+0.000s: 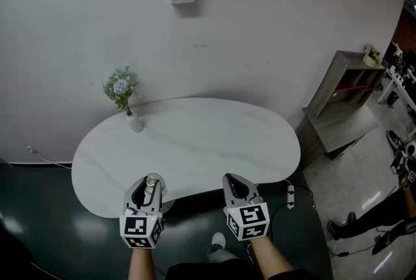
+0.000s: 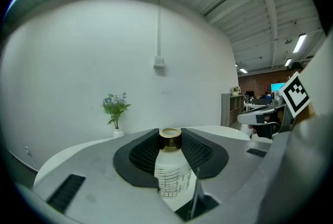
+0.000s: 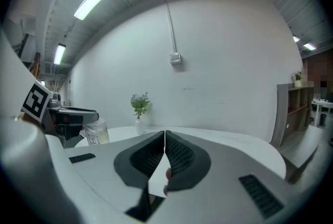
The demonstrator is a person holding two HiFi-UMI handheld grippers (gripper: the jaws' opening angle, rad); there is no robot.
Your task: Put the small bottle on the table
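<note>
White marble-look worktop (image 1: pixel 214 136), kidney-shaped, and the action sits right at its near edge. The left hand-held gripper (image 1: pixel 150 184) is pinching the small bottle (image 2: pixel 171 173), its ribbed pads clamped on either side just below the gold cap, and the pale body with its printed scale hangs down between them. The right hand-held gripper (image 1: pixel 232 180) is pressed together on nothing, hovering beside its partner at the same edge.

So where does the task stand? By my read, the pick-up is done and the placing is not: the bottle is in the air, gripped, not resting on the worktop. What remains is to carry it over the bare surface, lower it upright and let go. There's plenty of room, as the only thing on the slab is a little white vase of flowers (image 1: pixel 133 121), well apart at the far left.

Now the blind spots. The bottle's base is cut off by the gripper body in every view, so its height above the surface can't be told. From the head view it's hard to say whether it hangs over the worktop or just short of the rim. A pinkish speck shows through the slit of the right jaws; too small to identify.
</note>
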